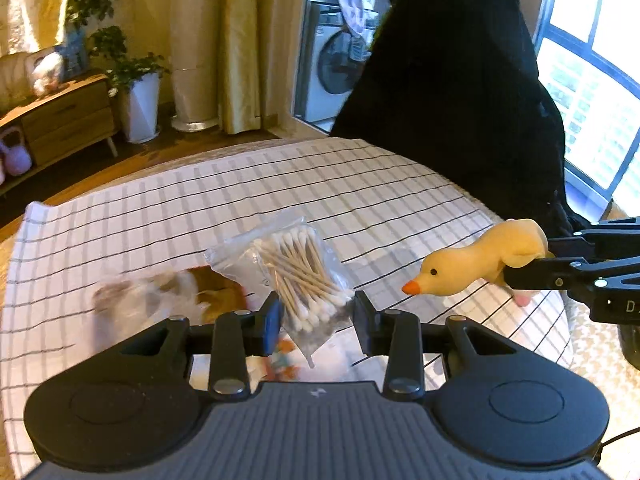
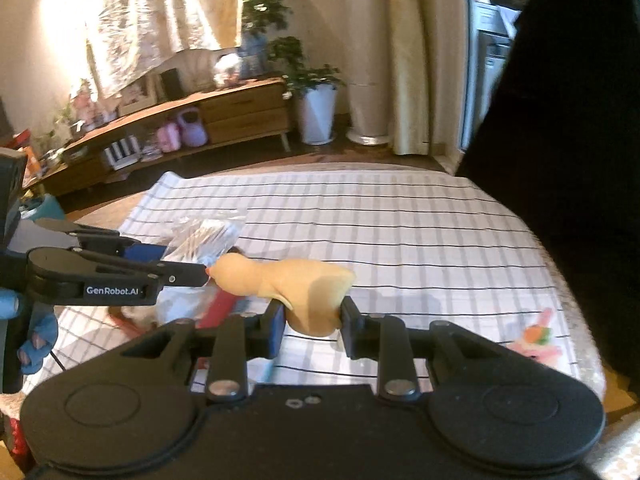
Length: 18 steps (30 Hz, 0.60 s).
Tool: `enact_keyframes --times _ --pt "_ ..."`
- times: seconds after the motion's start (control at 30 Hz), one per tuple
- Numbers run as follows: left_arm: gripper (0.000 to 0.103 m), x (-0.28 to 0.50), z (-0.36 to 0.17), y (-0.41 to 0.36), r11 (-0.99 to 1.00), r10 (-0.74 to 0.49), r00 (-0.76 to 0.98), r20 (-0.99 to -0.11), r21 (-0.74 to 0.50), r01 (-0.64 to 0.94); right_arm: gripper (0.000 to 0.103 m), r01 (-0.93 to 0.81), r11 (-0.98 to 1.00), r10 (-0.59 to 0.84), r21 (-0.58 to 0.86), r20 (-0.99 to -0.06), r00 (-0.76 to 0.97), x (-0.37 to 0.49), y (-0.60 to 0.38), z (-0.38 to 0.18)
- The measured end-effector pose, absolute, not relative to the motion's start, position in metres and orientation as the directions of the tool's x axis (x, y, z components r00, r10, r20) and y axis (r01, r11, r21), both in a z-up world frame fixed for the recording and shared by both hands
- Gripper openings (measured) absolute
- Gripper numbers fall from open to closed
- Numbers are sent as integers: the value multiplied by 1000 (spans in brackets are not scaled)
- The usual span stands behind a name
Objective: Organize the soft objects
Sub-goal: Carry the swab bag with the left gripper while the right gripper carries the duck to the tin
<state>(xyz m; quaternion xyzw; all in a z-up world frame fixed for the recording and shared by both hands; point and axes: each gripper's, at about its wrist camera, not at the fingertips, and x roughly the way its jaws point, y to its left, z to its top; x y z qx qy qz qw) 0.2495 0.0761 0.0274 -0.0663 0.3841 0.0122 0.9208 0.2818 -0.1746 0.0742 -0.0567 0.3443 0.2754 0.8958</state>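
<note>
My left gripper (image 1: 318, 316) is shut on a clear bag of cotton swabs (image 1: 294, 268), held above the checked cloth (image 1: 360, 184). My right gripper (image 2: 313, 320) is shut on the body of a soft yellow duck (image 2: 288, 284) with an orange beak. In the left wrist view the duck (image 1: 476, 260) hangs at the right between the right gripper's black fingers (image 1: 532, 274). In the right wrist view the left gripper (image 2: 200, 270) comes in from the left with the bag of cotton swabs (image 2: 208, 238), close to the duck's head.
A blurred brown and white soft thing (image 1: 160, 300) lies on the cloth below the left gripper. A pink plush toy (image 2: 536, 340) lies near the cloth's right edge. A person in black (image 1: 460, 80) stands behind the table. A wooden sideboard (image 2: 224, 116) and potted plants (image 2: 316, 92) are farther back.
</note>
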Motion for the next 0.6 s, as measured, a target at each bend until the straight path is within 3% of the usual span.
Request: enact_keyframes --times 0.6 --pt "37 200 -20 159 973 37 657 -753 -123 -196 28 -597 796 496 105 -680 541 280 -53 44"
